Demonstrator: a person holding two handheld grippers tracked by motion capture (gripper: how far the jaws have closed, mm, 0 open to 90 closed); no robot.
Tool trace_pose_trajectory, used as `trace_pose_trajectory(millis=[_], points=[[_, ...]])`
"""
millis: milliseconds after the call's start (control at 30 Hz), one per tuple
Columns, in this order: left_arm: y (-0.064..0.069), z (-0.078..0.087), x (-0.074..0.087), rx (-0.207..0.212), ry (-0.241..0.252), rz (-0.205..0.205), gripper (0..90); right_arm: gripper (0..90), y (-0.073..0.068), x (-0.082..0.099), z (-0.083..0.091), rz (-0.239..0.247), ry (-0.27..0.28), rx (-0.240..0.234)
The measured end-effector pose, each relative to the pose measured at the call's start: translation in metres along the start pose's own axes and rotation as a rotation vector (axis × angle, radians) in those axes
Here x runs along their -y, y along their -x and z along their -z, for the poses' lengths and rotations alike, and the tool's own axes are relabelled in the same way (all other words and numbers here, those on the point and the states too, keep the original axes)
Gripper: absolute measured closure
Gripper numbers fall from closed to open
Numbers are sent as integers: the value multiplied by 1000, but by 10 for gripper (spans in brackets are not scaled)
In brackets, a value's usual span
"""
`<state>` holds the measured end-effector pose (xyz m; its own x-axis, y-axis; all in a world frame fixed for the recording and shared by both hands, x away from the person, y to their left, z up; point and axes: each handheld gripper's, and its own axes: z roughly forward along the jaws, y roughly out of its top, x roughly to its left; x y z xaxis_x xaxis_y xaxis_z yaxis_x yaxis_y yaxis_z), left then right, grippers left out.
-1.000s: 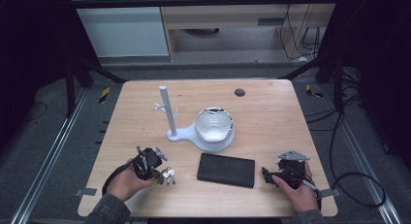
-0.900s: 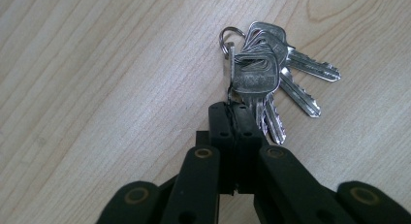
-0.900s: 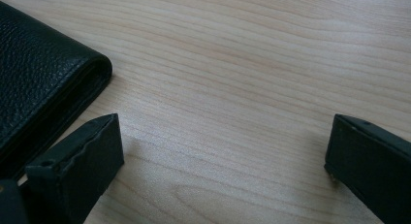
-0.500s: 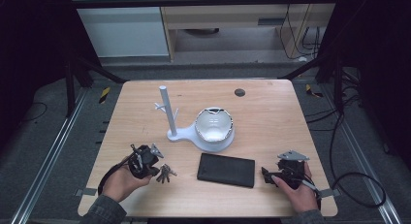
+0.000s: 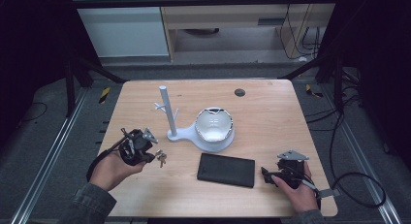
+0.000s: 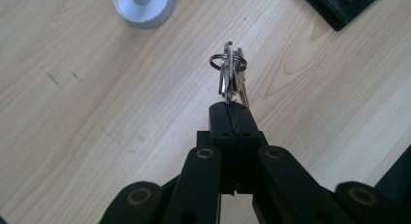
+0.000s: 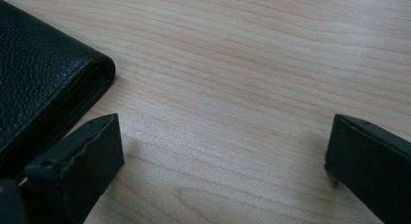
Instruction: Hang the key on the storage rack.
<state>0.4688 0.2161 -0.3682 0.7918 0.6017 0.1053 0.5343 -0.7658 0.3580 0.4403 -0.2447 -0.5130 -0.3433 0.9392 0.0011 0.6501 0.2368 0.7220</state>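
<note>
High view, from the left: a hand in a grey sleeve holds the left gripper (image 5: 154,156) above the wooden counter (image 5: 271,112), its jaws pressed together on a small bunch of keys (image 5: 161,157). The left gripper view shows the jaws meeting around the key blades, with the keys (image 6: 231,73) and their ring sticking out past the jaw tips, clear of the wood below. Just beyond them stands a white stand (image 5: 167,112), an upright post with small pegs, rising from a flat base. That base joins a white bowl (image 5: 214,128) near the middle of the counter. In front of the bowl lies a black wallet (image 5: 226,169), flat on the wood. Farther right, the other hand rests the right gripper (image 5: 265,173) on the counter just beside the wallet's right end. The right gripper view shows its jaws wide apart with bare wood between them, and the leather edge of the wallet (image 7: 43,83) next to one jaw. A small dark disc (image 5: 239,92) sits near the far edge.
</note>
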Motion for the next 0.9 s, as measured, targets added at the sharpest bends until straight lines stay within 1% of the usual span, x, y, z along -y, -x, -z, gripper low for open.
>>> trace_pose_trajectory(millis=[33, 100, 167, 233, 267, 300, 333, 367, 400, 533, 567, 667, 800, 867, 900], points=[[-1, 4, -2, -6, 8, 1, 900, 4, 0, 0, 0, 1, 0, 0], [-3, 11, -7, -16, 6, -9, 900, 4, 1, 0, -1, 8, 1, 2], [-6, 20, -14, -29, 15, -11, 900, 3, 0, 0, -1, 5, 0, 3], [-8, 28, -19, -35, 27, -7, 900, 3, 1, 0, -1, 7, -2, 4], [-8, 28, -19, -35, 27, -7, 900, 3, 1, 0, -1, 7, -1, 4], [-11, 35, -23, -36, 38, -3, 900, 3, 1, 0, -1, 7, -2, 4], [-11, 35, -23, -36, 38, -3, 900, 3, 1, 0, -1, 7, -1, 4], [-14, 41, -27, -38, 43, 0, 900, 3, 1, 0, -1, 7, -1, 4], [-15, 44, -28, -38, 49, 6, 900, 3, 1, 0, -1, 6, -1, 3], [-20, 56, -34, -53, 51, 11, 900, 3, 1, 0, -1, 10, -2, 5], [-20, 56, -34, -53, 51, 11, 900, 3, 1, 0, -1, 9, -3, 5], [-23, 63, -38, -64, 55, 14, 900, 3, 1, -1, -1, 7, -1, 2], [-29, 69, -43, -61, 69, 26, 900, 3, 1, -1, -1, 7, -1, 2], [-30, 70, -43, -61, 66, 26, 900, 3, 1, -1, -1, 7, -1, 3], [-31, 71, -44, -70, 61, 24, 900, 3, 1, -1, -1, 7, -1, 3]])
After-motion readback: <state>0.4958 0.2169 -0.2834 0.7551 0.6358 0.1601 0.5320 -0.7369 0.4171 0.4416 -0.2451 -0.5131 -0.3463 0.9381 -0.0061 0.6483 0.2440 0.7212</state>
